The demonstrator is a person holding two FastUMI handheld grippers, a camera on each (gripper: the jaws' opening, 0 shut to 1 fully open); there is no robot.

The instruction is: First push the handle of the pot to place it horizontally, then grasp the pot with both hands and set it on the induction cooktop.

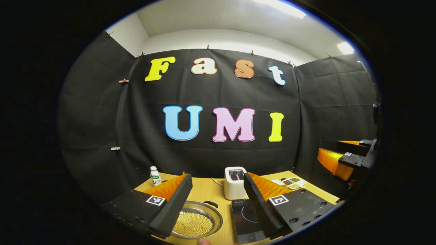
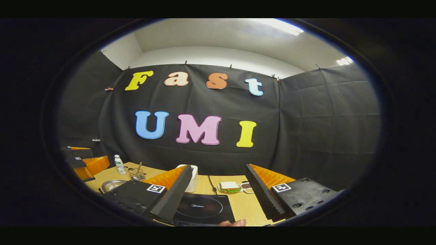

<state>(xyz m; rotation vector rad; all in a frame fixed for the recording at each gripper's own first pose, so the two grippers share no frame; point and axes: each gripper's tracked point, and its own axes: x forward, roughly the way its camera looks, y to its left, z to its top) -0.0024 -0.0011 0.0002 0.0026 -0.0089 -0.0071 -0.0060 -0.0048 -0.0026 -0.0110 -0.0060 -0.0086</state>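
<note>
Low at six o'clock in the left gripper view sits the pot (image 1: pixel 197 220), a shallow metal pan on the table (image 1: pixel 204 190), filled with small yellow beads, its dark handle (image 1: pixel 211 204) at the far rim, about one o'clock from the bowl. It looks stiff, smooth and likely slippery, and the loose beads would shift if it tips, so it should be kept level and taken by opposite rims once the handle is turned. Just beside it at three o'clock lies the cooktop (image 1: pixel 247 217), with a toaster (image 1: pixel 235 182) behind and a bottle (image 1: pixel 155 176) at ten o'clock. The left gripper (image 1: pixel 218 207) hangs above the pot, jaws wide apart, touching nothing. The right gripper (image 2: pixel 214 204) hovers over the cooktop (image 2: pixel 204 208), jaws likewise apart and empty.
</note>
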